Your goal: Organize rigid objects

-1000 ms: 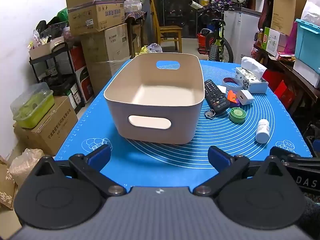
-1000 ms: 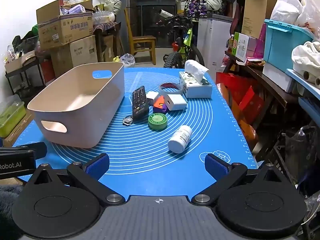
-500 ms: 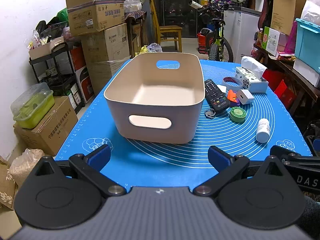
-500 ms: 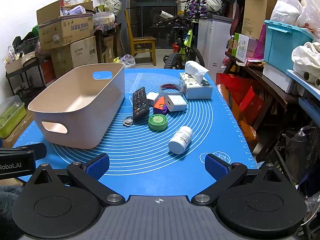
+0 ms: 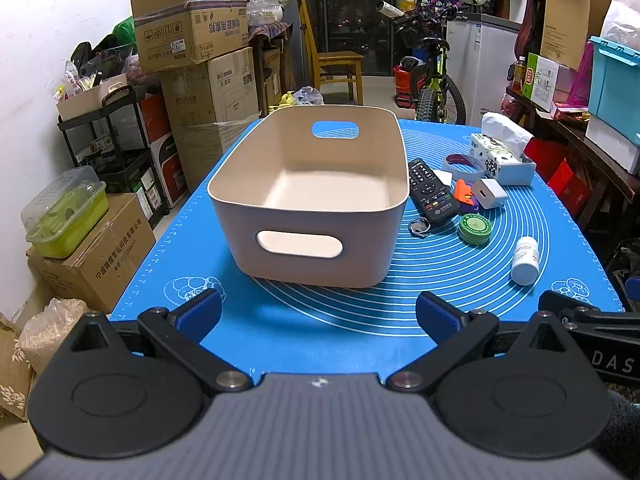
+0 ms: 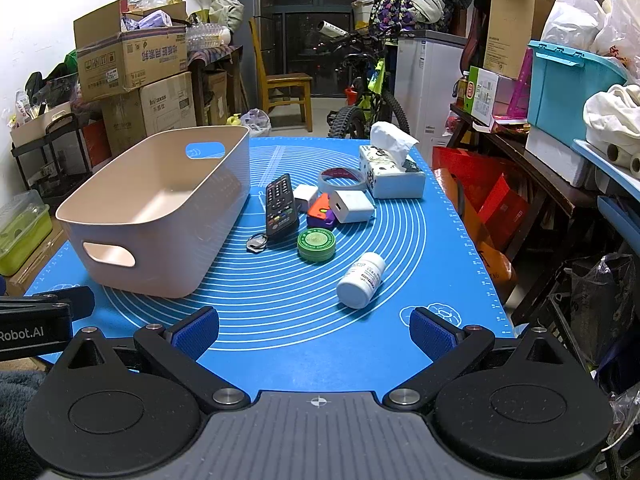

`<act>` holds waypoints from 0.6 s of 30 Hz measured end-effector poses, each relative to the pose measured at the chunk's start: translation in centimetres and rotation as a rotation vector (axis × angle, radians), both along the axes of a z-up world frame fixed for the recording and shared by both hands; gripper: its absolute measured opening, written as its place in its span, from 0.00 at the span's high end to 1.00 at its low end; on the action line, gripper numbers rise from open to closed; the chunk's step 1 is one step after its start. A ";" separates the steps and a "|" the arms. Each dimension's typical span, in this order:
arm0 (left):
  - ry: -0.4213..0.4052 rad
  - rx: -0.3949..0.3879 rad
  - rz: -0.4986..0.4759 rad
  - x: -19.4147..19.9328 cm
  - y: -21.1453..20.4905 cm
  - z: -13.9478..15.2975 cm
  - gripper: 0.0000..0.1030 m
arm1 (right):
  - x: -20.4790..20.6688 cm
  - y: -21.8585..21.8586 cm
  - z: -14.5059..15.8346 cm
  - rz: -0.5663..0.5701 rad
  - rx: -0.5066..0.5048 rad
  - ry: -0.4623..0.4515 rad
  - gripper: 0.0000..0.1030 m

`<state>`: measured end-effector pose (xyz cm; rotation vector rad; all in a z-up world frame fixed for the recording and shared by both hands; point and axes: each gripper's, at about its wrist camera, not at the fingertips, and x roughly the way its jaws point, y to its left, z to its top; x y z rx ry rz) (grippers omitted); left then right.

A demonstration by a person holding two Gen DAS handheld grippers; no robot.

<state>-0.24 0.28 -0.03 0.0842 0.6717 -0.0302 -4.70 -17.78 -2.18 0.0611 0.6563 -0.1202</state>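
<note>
Your left gripper (image 5: 318, 314) and right gripper (image 6: 314, 332) are both spread wide, holding and touching nothing. The beige bin (image 5: 308, 216) sits on the blue mat (image 6: 304, 344), with the remote (image 6: 281, 208) just beside it.

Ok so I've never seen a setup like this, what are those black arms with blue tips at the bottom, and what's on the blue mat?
Each picture comes from a fisheye camera mounted on a hand-held gripper, looking forward along its two fingers. A person holds one in each hand; there is no robot arm. The black arms with blue pads are those fingers. The left gripper and the right gripper are both open and hold nothing.

On the blue mat stands an empty beige bin. To its right lie a remote control, a metal ring, a green round tin, a white pill bottle on its side, two white chargers, an orange and purple item, a tape roll and a tissue box.
</note>
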 end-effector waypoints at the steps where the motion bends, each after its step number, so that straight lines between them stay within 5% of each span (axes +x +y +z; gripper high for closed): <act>1: 0.000 0.000 0.000 0.0 0.0 0.0 0.01 | 0.0 0.0 0.0 0.000 0.000 0.000 0.02; 18: 0.005 0.002 0.000 0.0 -0.1 -0.2 0.01 | 0.0 0.0 0.0 0.000 0.000 0.000 0.02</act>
